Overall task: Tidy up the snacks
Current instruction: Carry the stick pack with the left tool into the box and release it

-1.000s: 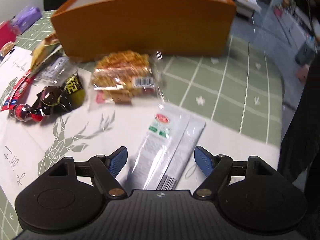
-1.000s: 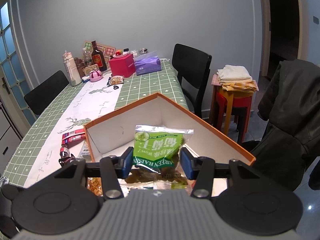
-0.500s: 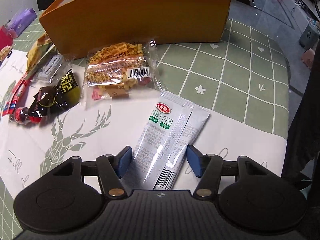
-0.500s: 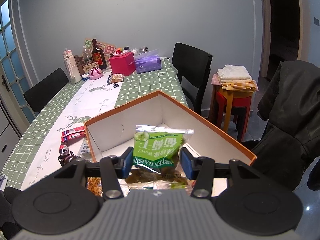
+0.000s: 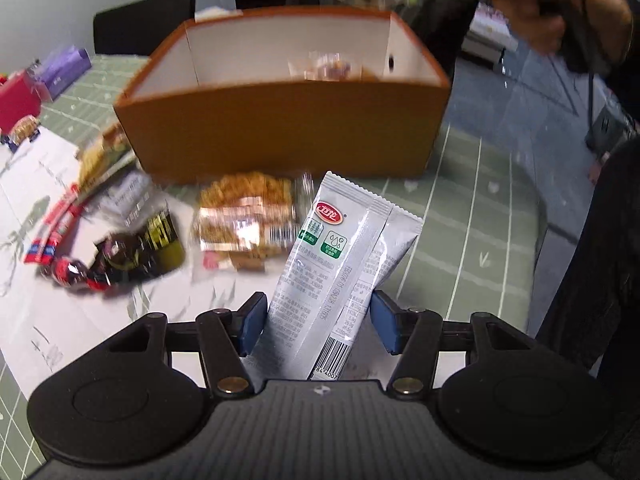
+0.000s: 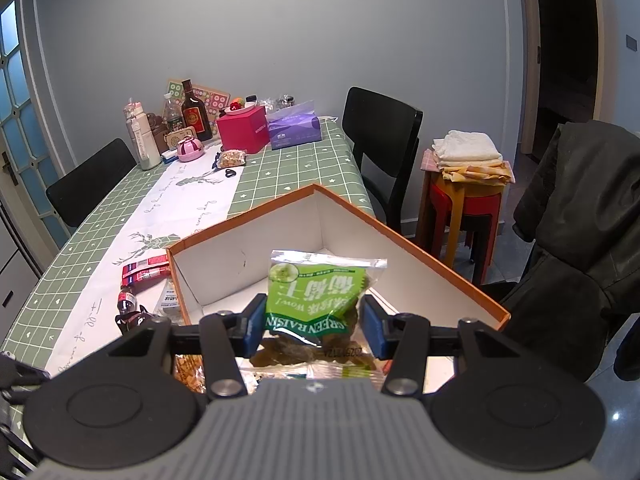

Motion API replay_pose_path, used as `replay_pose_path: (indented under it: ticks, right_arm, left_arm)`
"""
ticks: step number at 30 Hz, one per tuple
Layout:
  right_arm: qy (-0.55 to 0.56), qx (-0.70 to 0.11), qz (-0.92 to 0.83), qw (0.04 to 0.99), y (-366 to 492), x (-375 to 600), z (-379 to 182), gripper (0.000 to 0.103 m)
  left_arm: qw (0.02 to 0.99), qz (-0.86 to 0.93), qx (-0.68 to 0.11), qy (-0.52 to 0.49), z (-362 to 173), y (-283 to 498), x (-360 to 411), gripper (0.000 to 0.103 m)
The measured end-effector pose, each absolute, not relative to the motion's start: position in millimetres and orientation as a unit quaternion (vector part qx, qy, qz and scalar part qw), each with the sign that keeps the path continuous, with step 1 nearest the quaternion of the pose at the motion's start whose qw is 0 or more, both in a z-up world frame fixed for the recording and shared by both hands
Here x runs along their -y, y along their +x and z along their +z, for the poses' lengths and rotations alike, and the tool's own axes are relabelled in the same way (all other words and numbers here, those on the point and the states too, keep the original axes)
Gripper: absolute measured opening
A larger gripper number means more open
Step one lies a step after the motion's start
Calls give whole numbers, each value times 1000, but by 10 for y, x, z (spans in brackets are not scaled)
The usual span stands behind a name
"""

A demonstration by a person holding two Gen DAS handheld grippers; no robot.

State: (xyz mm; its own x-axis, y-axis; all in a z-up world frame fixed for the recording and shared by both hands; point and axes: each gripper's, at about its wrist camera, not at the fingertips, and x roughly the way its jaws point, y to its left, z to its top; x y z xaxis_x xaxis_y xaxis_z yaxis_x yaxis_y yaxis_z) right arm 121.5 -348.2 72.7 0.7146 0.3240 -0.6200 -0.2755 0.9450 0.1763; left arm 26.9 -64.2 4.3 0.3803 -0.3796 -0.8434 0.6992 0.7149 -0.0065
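Left wrist view: the left gripper (image 5: 316,318) has just been closing, and now its blue pads pinch the grey sachet (image 5: 340,264) between them. A second ago that sachet lay flat on the white runner with the jaws wide either side; now it is off the table (image 5: 472,216), its top end tilted up toward the orange box (image 5: 280,132). So the pick looks made, and the carry to the box comes next. Waiting by the box's near wall: the clear cracker pack (image 5: 246,222) and, toward the table's left edge, the dark wrapped snacks (image 5: 116,256).

Right wrist view: no change here. The right gripper (image 6: 314,326) is clamped on the green raisin bag (image 6: 316,300), held over the open box (image 6: 440,264), not yet dropped. I'd judge it is ready for release.
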Motion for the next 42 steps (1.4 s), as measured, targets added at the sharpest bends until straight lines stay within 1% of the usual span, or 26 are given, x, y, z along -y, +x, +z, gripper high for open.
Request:
replay_pose_path:
  ticks: [8,21,27,32,36,39,42]
  right_arm:
    - [34,-343,156,926,1233,3493,732,49]
    - [43,-354,136,924,1323,3477,697,49]
    - [49,-358,133,923,1411,3416,673,49]
    - [55,-359,127,923,1527,3359,647,49]
    - [51,-366,124,921,1633,3269,577,49]
    - [19,-373,138,917,1696,3149,484,49]
    - [-19,-380,152,912,1732,3025,376,49]
  left_arm:
    - [857,-305,-389,144,461,489,885,65]
    - [898,-256,-347,85,834,1069,1263,65]
    - [900,-243,-353,74,836,1308,1371,65]
    - [903,-229,-360,44,811,1522,1399,65]
    - [905,-222,-359,51,780,1734,1475,65]
    - [901,-215,-368,84,726,1861,1554,64]
    - [894,-212,-382,93,652,1993,1561,63]
